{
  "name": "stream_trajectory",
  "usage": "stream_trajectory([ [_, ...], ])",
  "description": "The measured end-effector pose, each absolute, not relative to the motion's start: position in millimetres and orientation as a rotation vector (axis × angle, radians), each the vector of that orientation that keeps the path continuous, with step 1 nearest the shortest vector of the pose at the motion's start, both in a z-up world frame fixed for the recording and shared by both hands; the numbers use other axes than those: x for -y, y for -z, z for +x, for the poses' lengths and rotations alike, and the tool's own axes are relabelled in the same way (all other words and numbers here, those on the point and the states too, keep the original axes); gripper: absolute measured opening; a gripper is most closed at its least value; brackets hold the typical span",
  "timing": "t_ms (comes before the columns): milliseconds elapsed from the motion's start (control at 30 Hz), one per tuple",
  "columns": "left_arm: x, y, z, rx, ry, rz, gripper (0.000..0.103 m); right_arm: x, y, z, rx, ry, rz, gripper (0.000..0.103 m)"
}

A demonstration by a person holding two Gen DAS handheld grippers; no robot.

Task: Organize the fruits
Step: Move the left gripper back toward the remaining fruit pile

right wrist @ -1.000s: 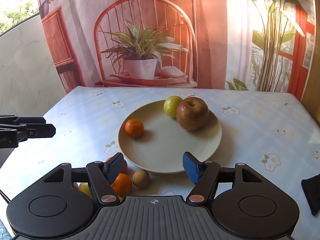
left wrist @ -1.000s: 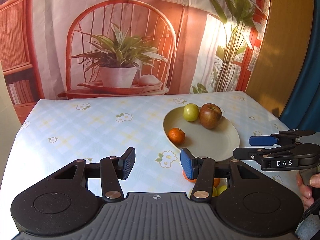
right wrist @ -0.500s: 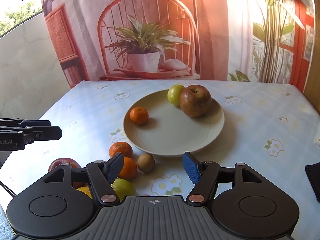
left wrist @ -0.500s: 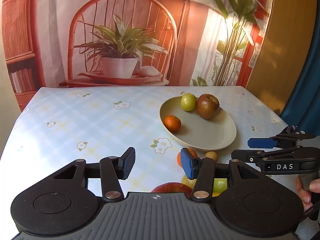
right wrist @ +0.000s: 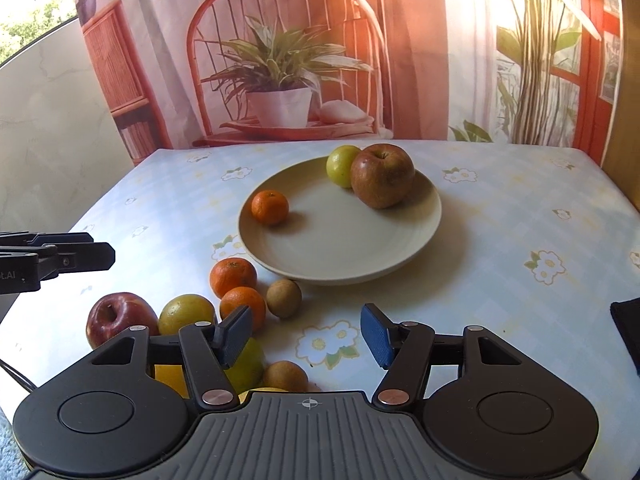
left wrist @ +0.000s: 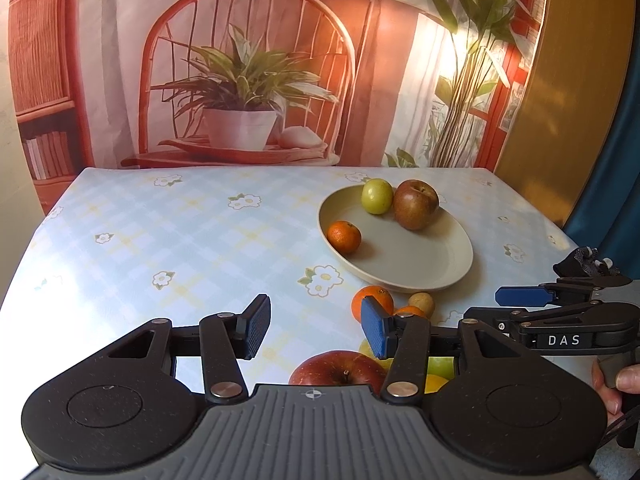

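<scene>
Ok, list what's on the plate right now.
On the plate: a mandarin near its left edge, and at the back a green apple touching a brownish-red apple. That apple covers part of the far rim; whatever lies behind it cannot be seen.

Surface [right wrist: 500,216]: pale blue/white check w/ yellow lines & white flowers. Plate [right wrist: 344,264] beige; on it an orange mandarin [right wrist: 270,207], yellow-green fruit [right wrist: 340,164], red-brown apple [right wrist: 382,176]. Off plate: dark red apple [right wrist: 116,316], 2 orange mandarins [right wrist: 233,276], brown kiwi [right wrist: 284,298]. Tongs black w/ blue pads [right wrist: 376,340].
</scene>
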State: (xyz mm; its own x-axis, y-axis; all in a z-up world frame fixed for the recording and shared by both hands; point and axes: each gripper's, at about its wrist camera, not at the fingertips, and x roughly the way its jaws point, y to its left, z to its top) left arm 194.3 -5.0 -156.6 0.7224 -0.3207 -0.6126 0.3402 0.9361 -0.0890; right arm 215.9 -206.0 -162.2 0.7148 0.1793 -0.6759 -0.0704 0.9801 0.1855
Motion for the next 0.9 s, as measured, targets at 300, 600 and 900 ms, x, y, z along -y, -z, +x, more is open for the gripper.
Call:
stream_trajectory([
  [300, 11.8, 159.1, 194.6, -0.678, 0.393, 0.046, 0.052, 211.1, 166.0, 215.7, -0.801, -0.110, 0.156, 0.057],
  [600, 12.8, 162.0, 197.6, -0.685, 0.397, 0.047, 0.052, 197.2, 159.9, 213.7, -0.793, -0.188, 0.139, 0.056],
  [900, 10.9, 161.5, 197.5, -0.685, 0.396, 0.037, 0.052, 180.7, 158.8, 213.5, -0.800, -0.276, 0.104, 0.044],
])
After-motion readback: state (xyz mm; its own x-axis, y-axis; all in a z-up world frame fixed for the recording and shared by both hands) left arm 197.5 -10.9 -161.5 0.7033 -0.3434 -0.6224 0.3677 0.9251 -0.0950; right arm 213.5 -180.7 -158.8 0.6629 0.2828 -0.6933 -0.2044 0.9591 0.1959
